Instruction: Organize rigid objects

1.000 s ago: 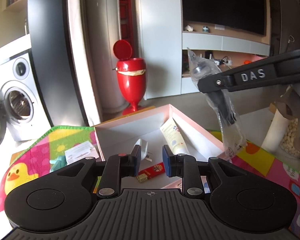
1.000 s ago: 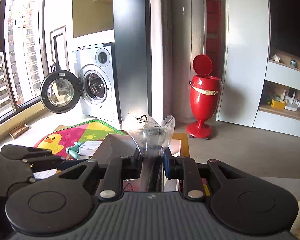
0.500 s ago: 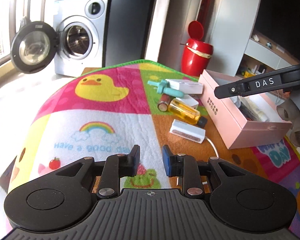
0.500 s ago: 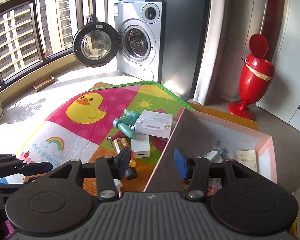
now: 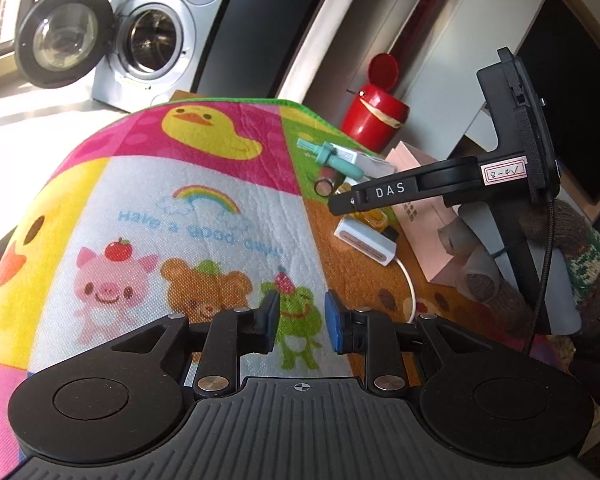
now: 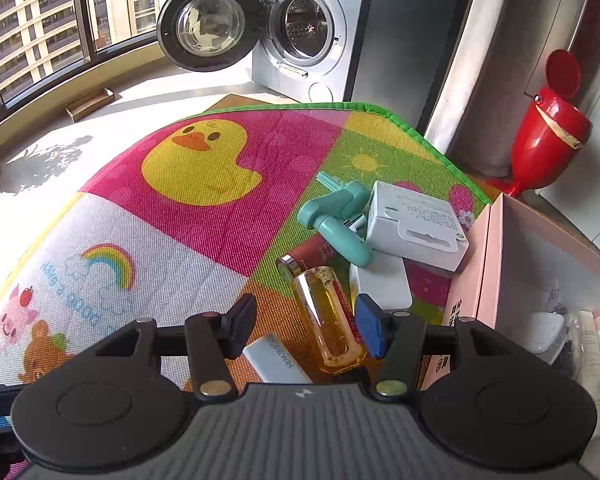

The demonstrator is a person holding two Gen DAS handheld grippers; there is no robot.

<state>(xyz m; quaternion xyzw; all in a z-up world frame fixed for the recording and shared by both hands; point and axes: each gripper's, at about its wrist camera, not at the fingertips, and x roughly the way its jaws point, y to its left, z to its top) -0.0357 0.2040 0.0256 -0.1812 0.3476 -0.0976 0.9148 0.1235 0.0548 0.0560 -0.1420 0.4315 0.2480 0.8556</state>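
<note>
so going left to right: the left gripper (image 5: 300,326) is hanging over the cartoon play mat (image 5: 148,208) with nothing in it, jaws only a little apart and just the frog print showing between them, well away from the pile. Middle of the mat there's still a loose cluster waiting: a teal plastic tool (image 6: 336,220), a white flat box (image 6: 416,226) touching it, a reddish tube (image 6: 308,254) underneath, a white power bank (image 6: 380,284), an amber bottle (image 6: 330,316) and a small white adapter (image 6: 276,358) with a cable. The right gripper (image 6: 306,330) is over that pile with its jaws spread wide, and the amber bottle lies right between the fingers but isn't pinched yet, so my guess is that's the next pick. On the right the pink box (image 6: 486,264) sits just beside the pile and already has a few things inside, something white and something in clear plastic, hard to tell exactly what. So I'd call it maybe a third to halfway done, six or so items left on the mat
</note>
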